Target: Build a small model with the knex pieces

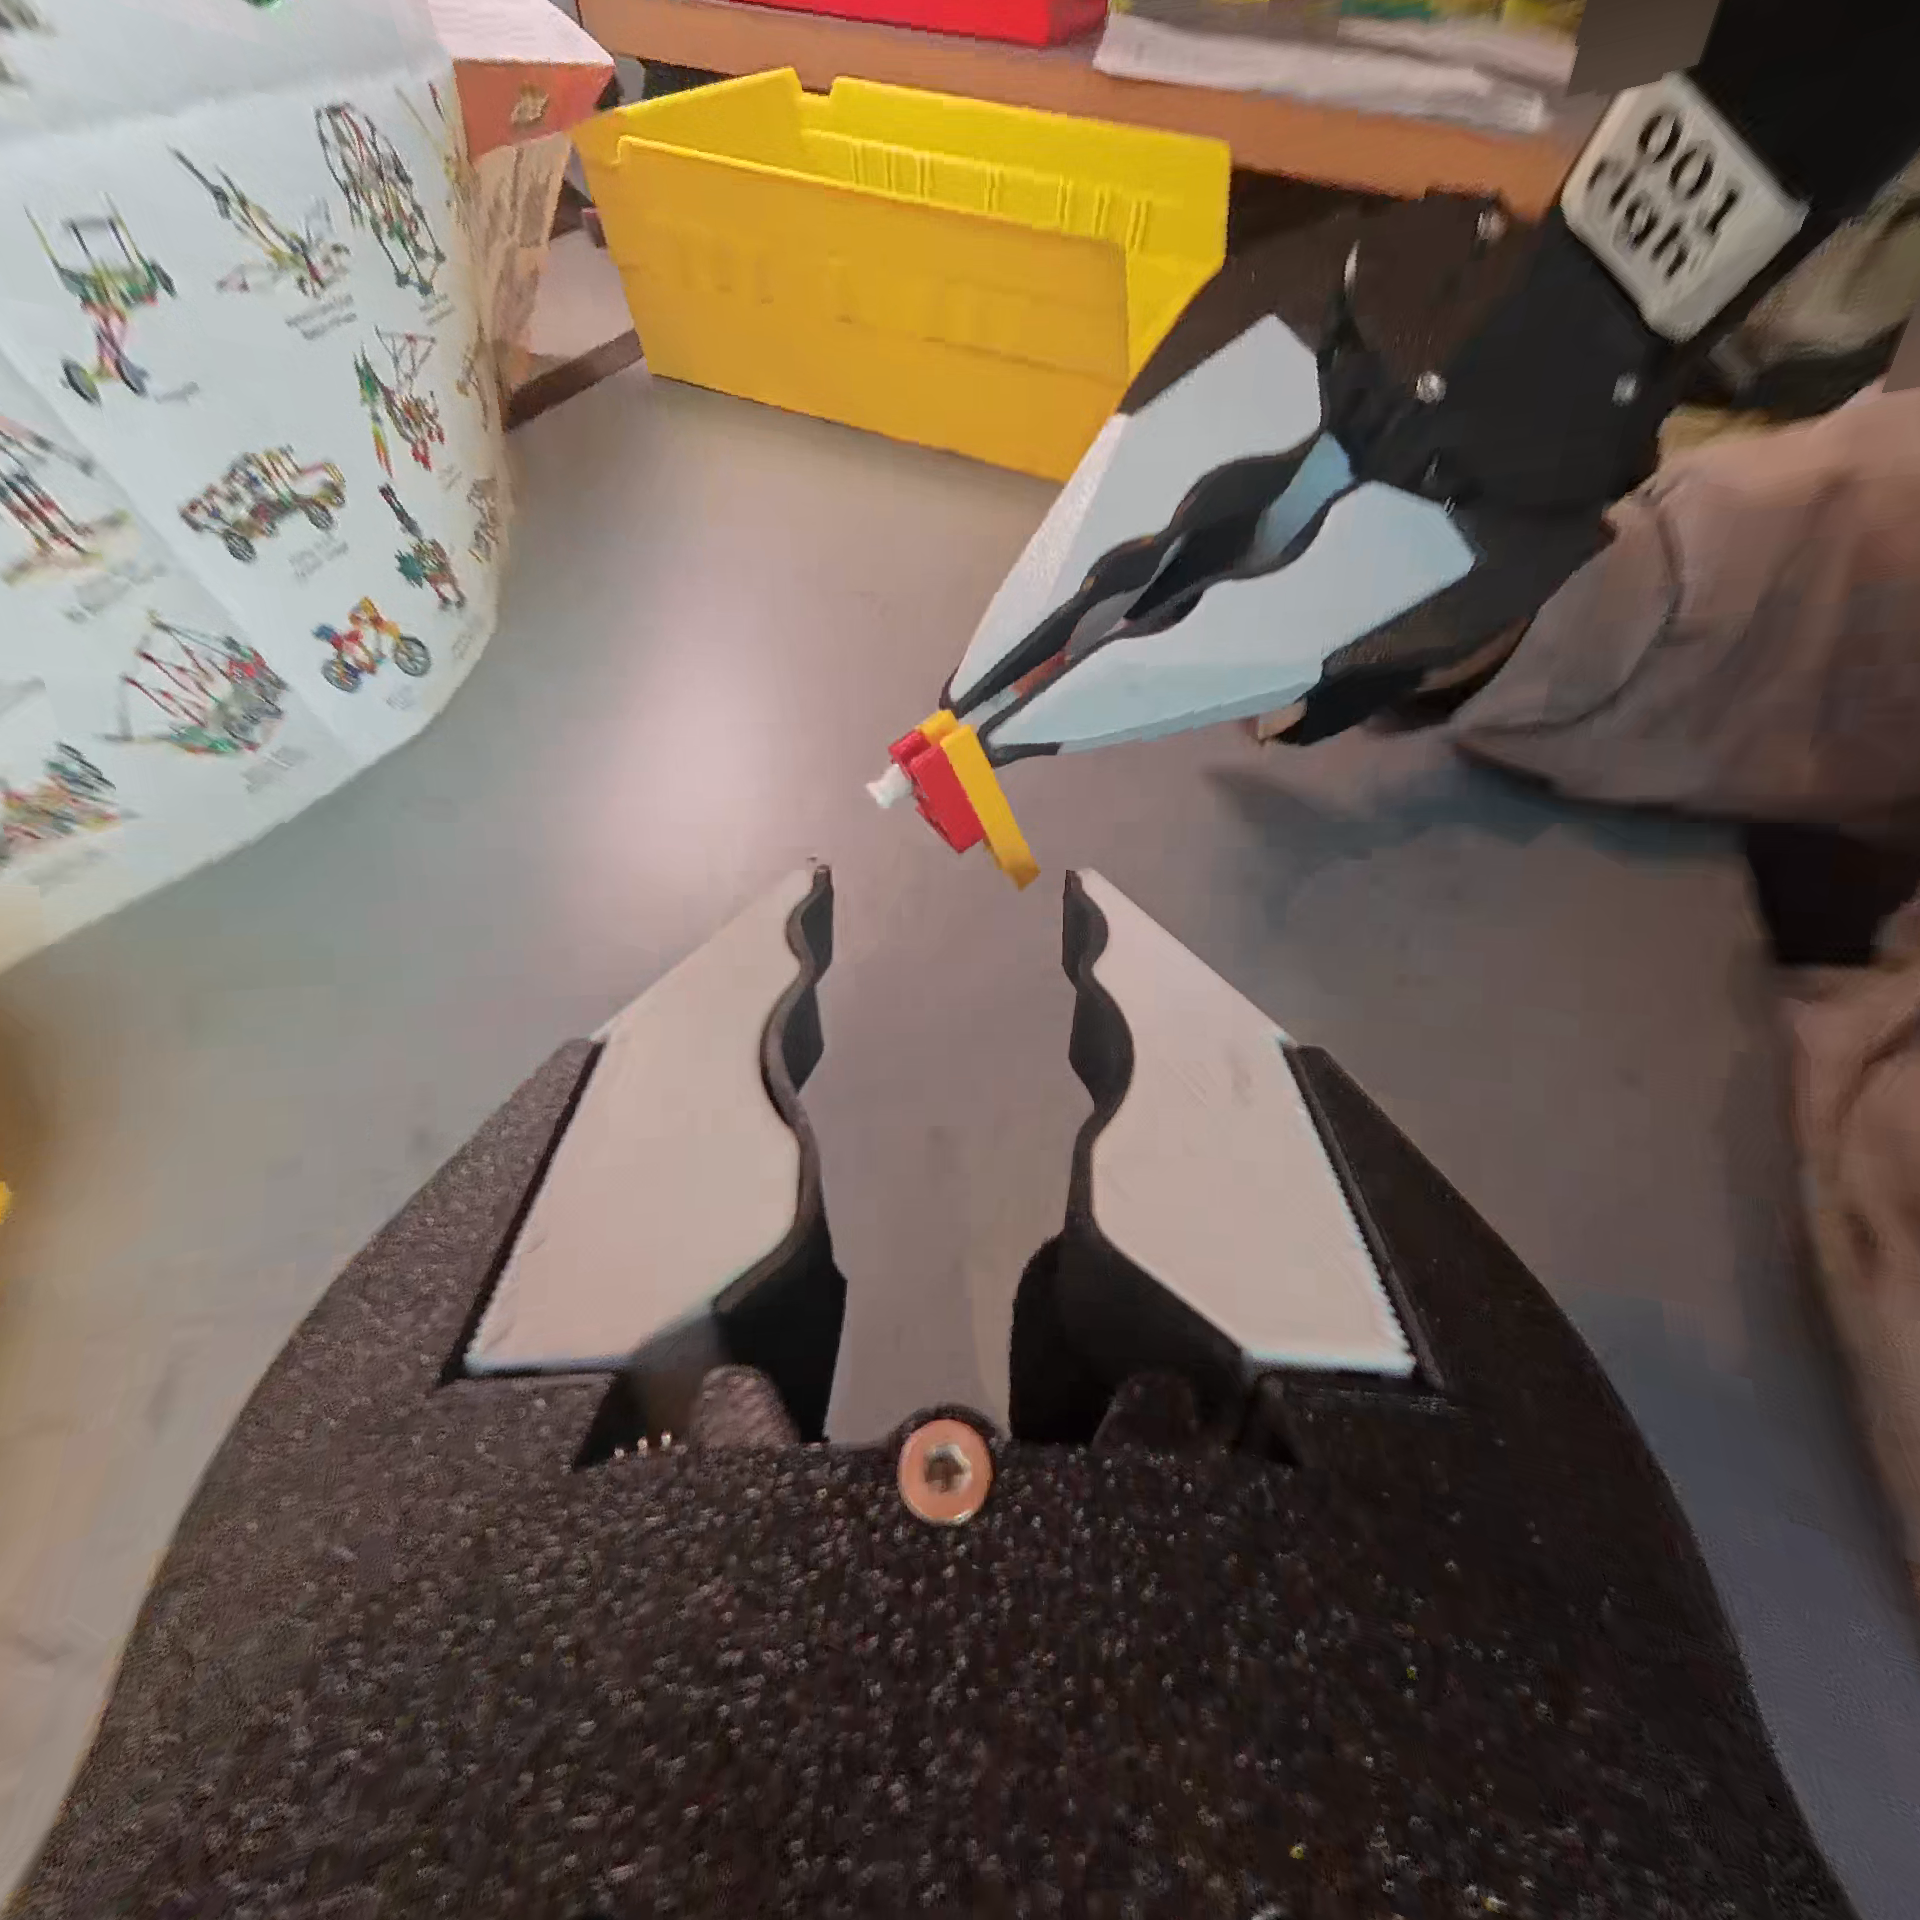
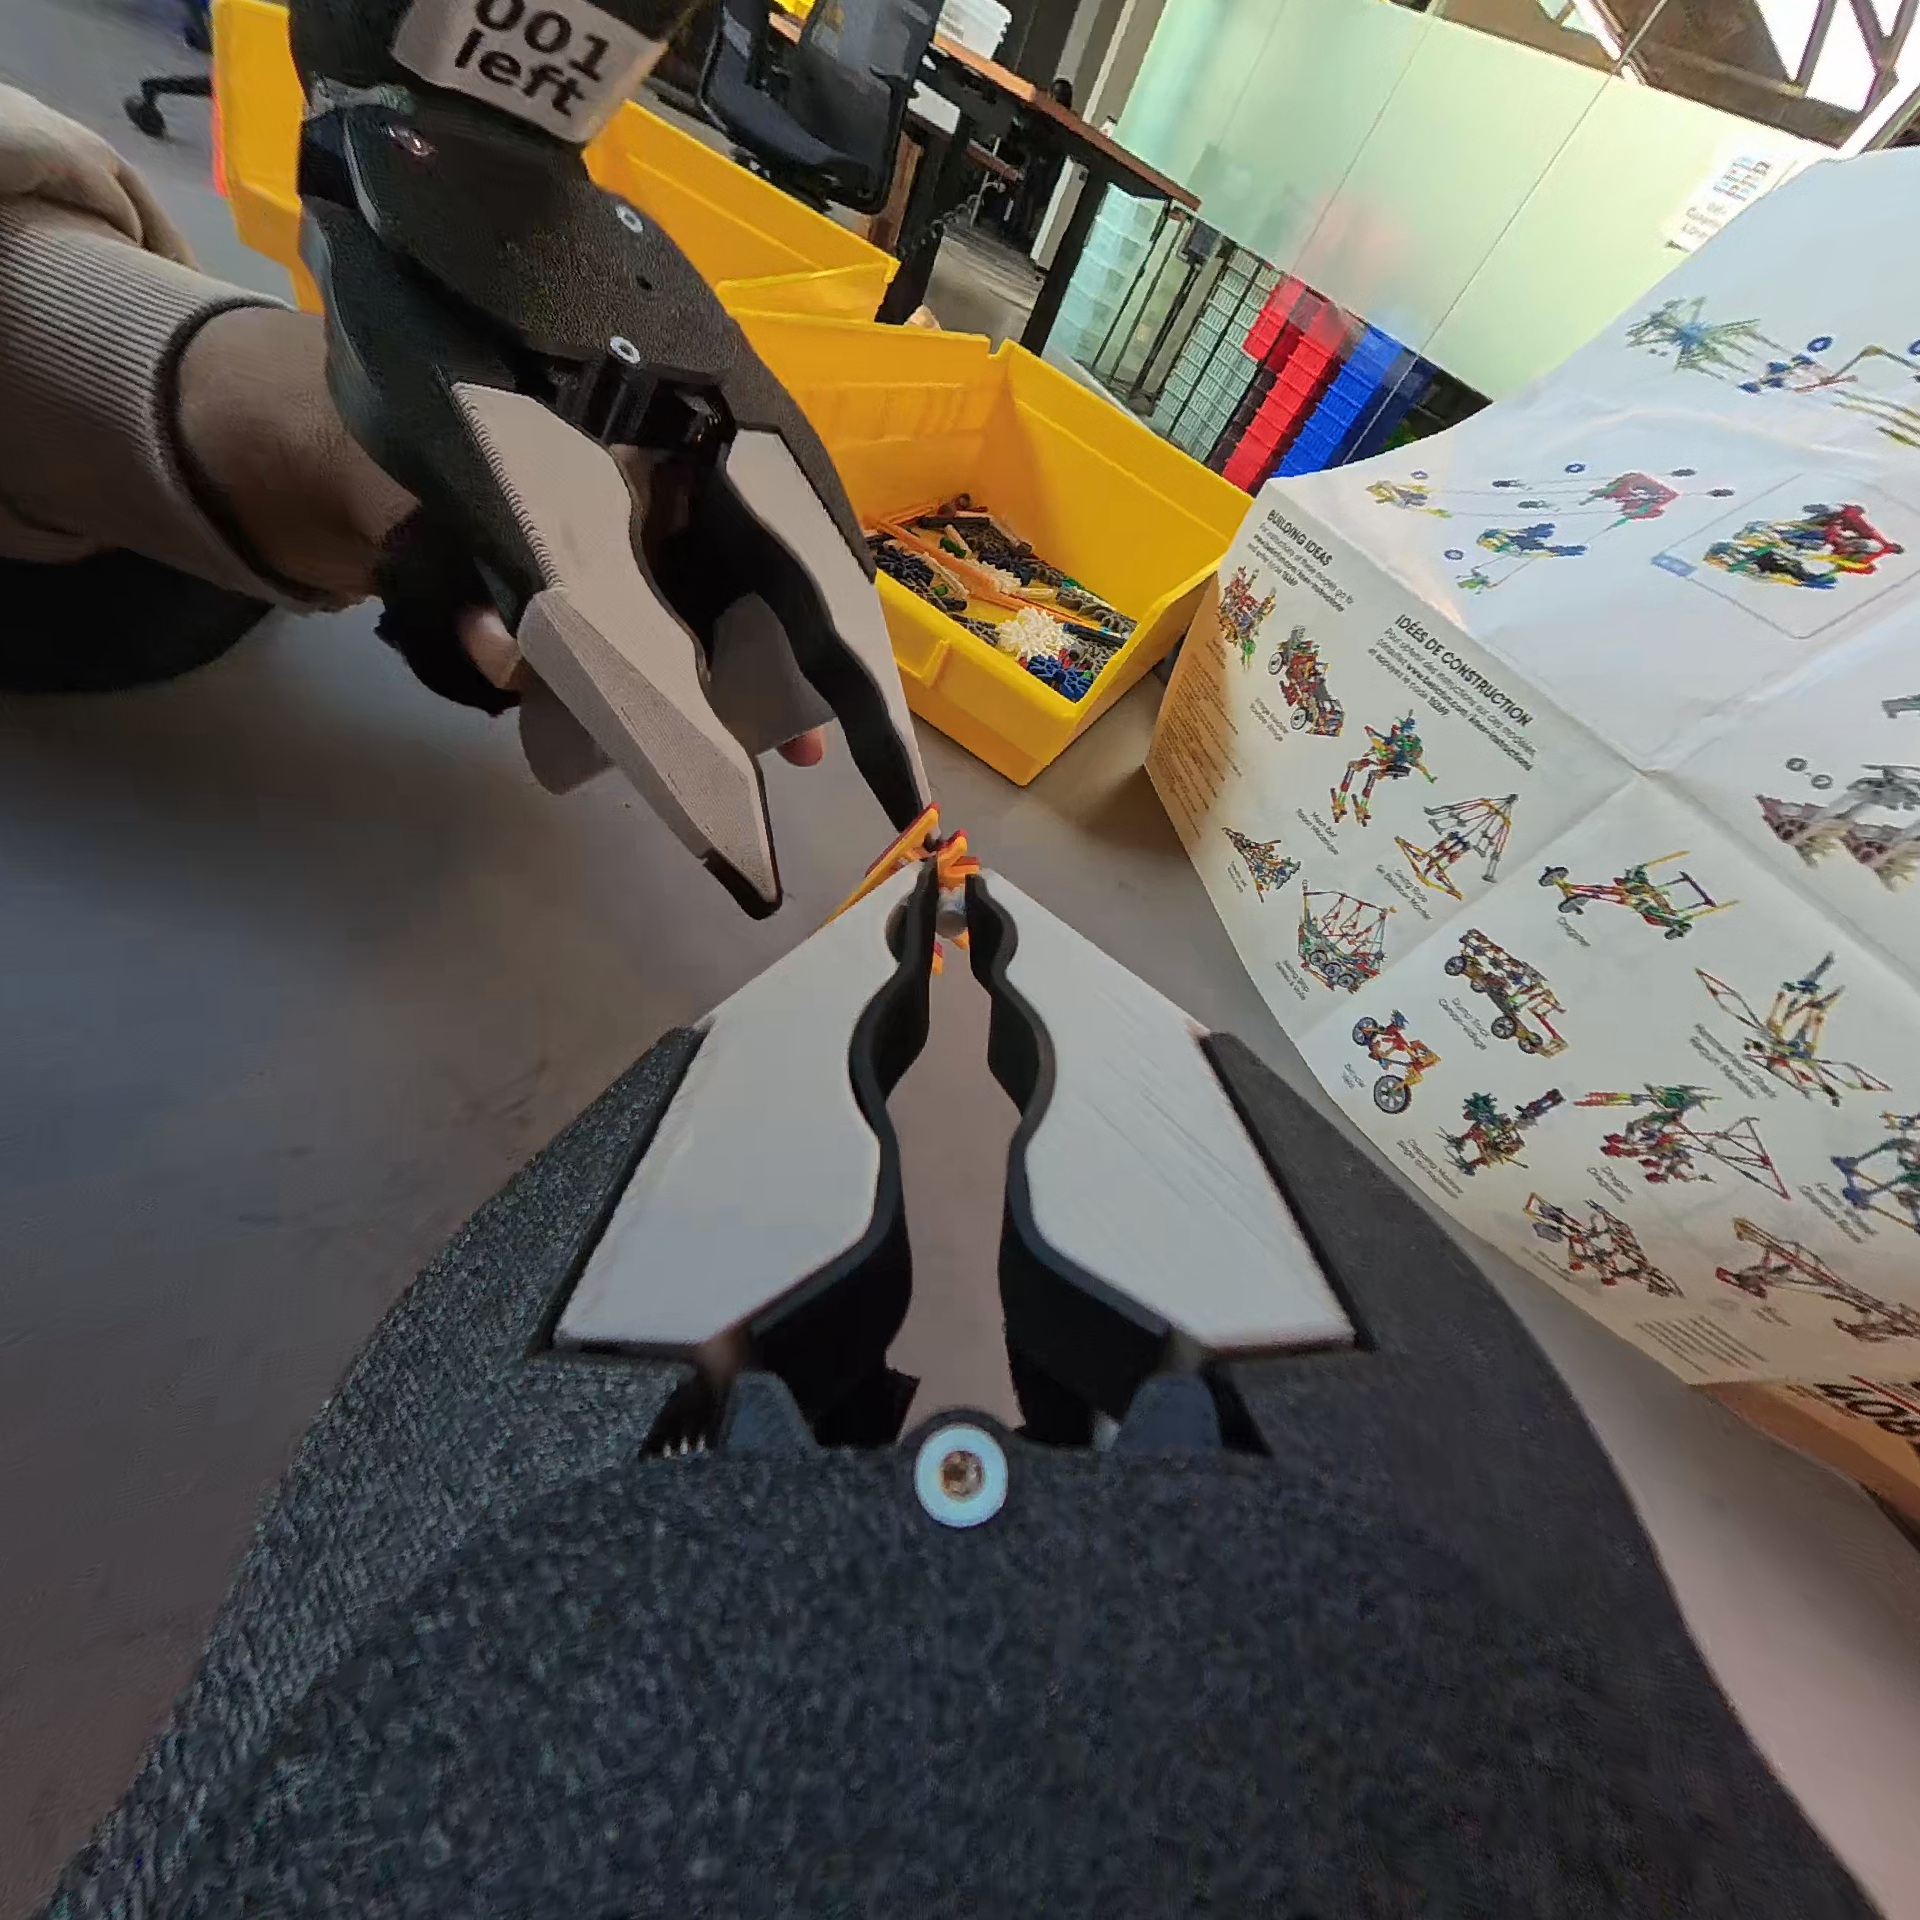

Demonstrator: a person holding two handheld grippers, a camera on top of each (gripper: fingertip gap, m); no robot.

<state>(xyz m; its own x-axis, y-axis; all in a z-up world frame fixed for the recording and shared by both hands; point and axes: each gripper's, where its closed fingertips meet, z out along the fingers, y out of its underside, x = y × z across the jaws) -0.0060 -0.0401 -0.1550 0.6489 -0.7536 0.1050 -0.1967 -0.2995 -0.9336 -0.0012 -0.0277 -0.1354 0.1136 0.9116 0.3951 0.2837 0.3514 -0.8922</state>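
My right gripper (image 2: 948, 889) is shut on a small assembly of red, yellow and white construction-toy pieces (image 2: 943, 854) and holds it above the grey table. In the left wrist view, the right gripper (image 1: 971, 717) comes in from the upper right with the piece assembly (image 1: 961, 800) sticking out of its tips. My left gripper (image 1: 945, 883) is open and empty, its tips just below the assembly, the right tip almost at the yellow part's end. In the right wrist view, the left gripper (image 2: 842, 854) hangs open from the upper left, one fingertip at the piece.
A yellow bin (image 2: 1039, 447) with several small toy pieces stands behind; it also shows in the left wrist view (image 1: 883, 301). A large folded instruction sheet (image 1: 208, 416) (image 2: 1558, 831) stands curled beside it. Red and blue stacked bins (image 2: 1314, 395) lie farther back. A person's sleeve (image 1: 1714, 623) is at the right. My left and right fingertips are right by each other.
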